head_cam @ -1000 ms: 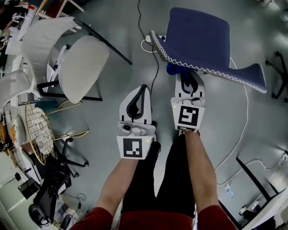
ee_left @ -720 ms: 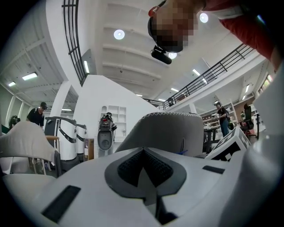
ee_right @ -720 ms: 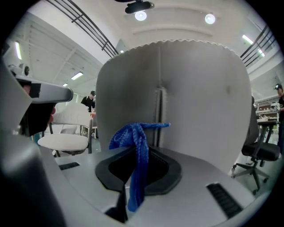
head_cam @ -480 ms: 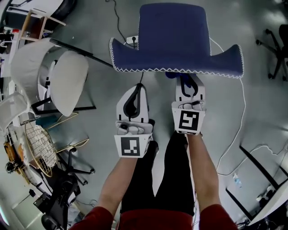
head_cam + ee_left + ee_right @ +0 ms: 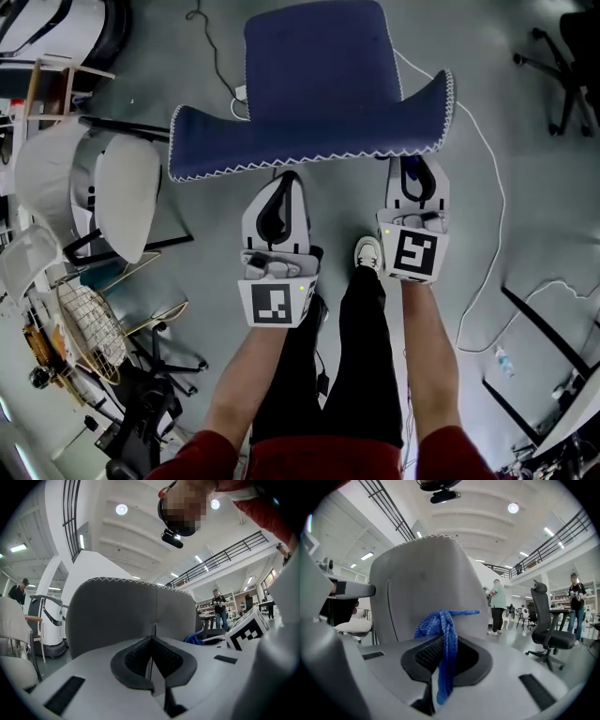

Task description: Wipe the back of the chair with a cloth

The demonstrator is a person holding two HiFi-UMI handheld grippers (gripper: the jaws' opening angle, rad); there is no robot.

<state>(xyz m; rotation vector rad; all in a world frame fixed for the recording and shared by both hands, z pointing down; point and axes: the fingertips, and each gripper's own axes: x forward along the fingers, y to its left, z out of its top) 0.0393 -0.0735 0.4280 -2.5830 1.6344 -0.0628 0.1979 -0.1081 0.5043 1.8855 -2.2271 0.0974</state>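
Two grippers hover just behind the chair back: the right gripper pinches a bunched blue cloth facing the grey rear panel, seemingly ready to wipe, while the left gripper, jaws pressed together on nothing, looks idle.
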